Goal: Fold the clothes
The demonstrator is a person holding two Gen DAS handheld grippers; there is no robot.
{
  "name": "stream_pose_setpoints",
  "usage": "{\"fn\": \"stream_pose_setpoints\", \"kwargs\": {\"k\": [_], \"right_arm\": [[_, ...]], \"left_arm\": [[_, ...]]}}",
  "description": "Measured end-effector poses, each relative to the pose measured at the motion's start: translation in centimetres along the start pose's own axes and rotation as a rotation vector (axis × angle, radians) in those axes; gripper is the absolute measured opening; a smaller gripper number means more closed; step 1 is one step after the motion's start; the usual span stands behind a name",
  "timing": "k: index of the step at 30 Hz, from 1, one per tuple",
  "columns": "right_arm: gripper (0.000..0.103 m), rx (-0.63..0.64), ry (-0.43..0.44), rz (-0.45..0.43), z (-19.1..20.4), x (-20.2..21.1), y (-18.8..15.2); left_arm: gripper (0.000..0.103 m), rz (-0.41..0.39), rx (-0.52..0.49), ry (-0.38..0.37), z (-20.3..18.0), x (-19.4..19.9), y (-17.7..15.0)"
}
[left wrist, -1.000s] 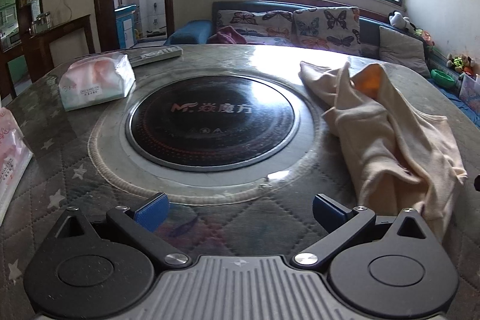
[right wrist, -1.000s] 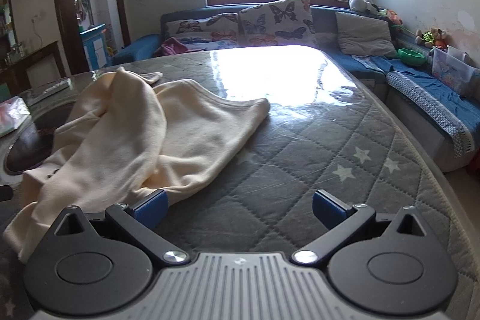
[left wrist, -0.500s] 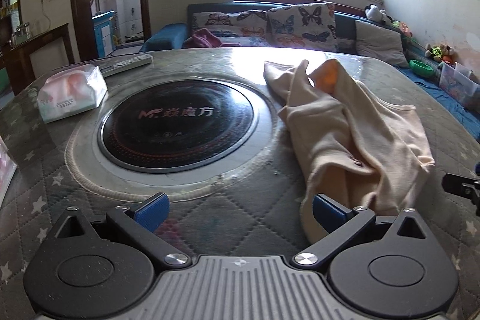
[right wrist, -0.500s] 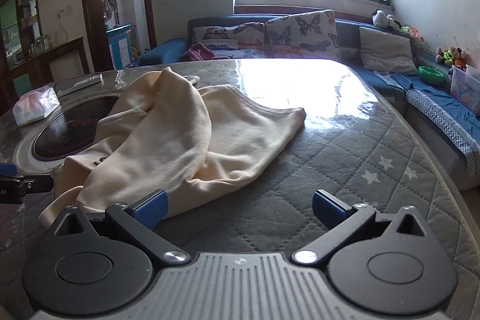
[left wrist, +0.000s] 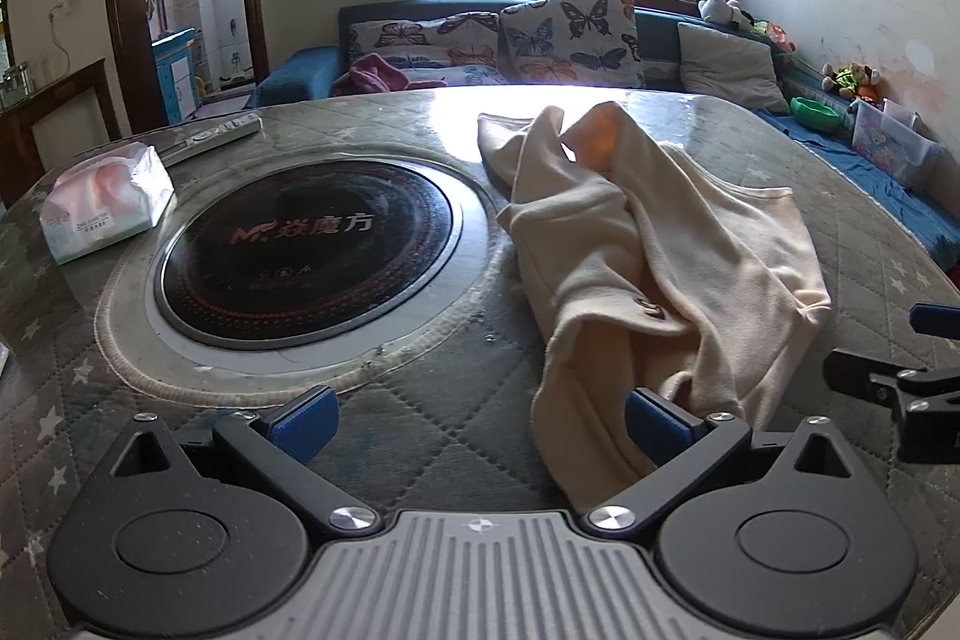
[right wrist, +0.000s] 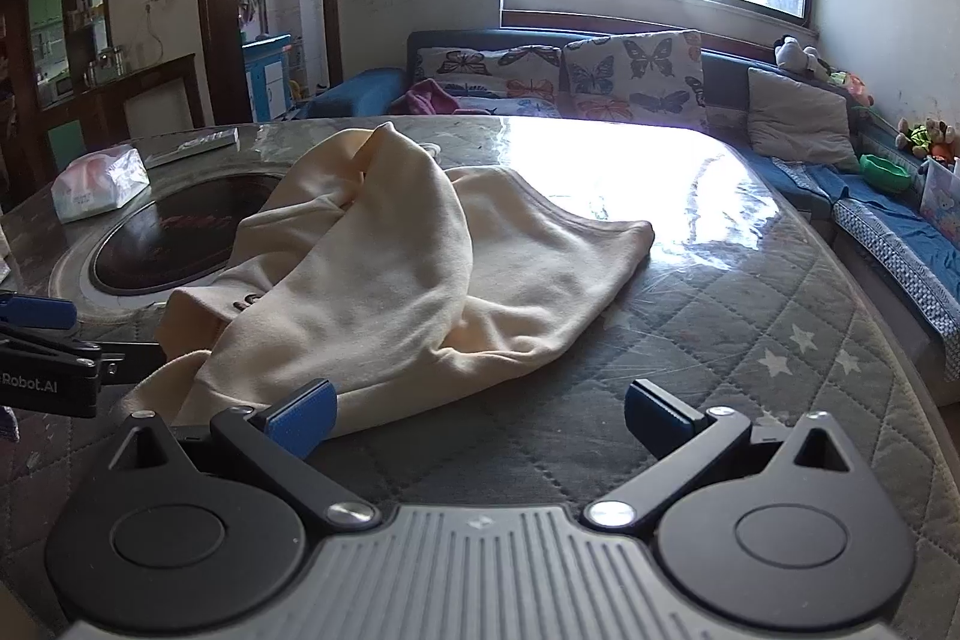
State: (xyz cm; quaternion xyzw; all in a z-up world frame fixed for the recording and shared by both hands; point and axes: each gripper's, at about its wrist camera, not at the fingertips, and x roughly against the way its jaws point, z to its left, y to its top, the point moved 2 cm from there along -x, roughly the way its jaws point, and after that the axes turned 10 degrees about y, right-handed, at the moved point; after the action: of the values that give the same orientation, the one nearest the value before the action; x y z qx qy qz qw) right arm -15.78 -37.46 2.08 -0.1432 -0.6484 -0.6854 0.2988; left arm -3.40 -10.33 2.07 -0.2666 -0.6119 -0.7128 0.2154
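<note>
1. Left wrist view: left hand-held gripper released, low at the crumpled cream garment, lower right of frame, on the tabletop.
2. Right hand-held gripper released beside the hem, probably readying a two-corner grasp.

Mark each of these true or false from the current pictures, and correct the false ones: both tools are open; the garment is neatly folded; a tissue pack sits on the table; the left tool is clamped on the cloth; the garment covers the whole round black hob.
1. Both tools are open. True: the left tool and the right tool each have their fingers spread wide.
2. The cream garment is neatly folded. False: it lies crumpled in a heap.
3. A tissue pack sits on the table. True.
4. The left tool is clamped on the cloth. False: it holds nothing; the garment's near edge only lies by its right finger.
5. The garment covers the whole round black hob. False: it lies beside the hob, which is almost wholly bare.
</note>
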Motion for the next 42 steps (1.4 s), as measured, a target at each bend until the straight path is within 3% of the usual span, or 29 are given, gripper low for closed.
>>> {"fn": "stream_pose_setpoints", "kwargs": {"k": [42], "right_arm": [[0.103, -0.023, 0.018, 0.014, 0.8, -0.4, 0.6]], "left_arm": [[0.103, -0.009, -0.044, -0.037, -2.7, 0.3, 1.4]]}}
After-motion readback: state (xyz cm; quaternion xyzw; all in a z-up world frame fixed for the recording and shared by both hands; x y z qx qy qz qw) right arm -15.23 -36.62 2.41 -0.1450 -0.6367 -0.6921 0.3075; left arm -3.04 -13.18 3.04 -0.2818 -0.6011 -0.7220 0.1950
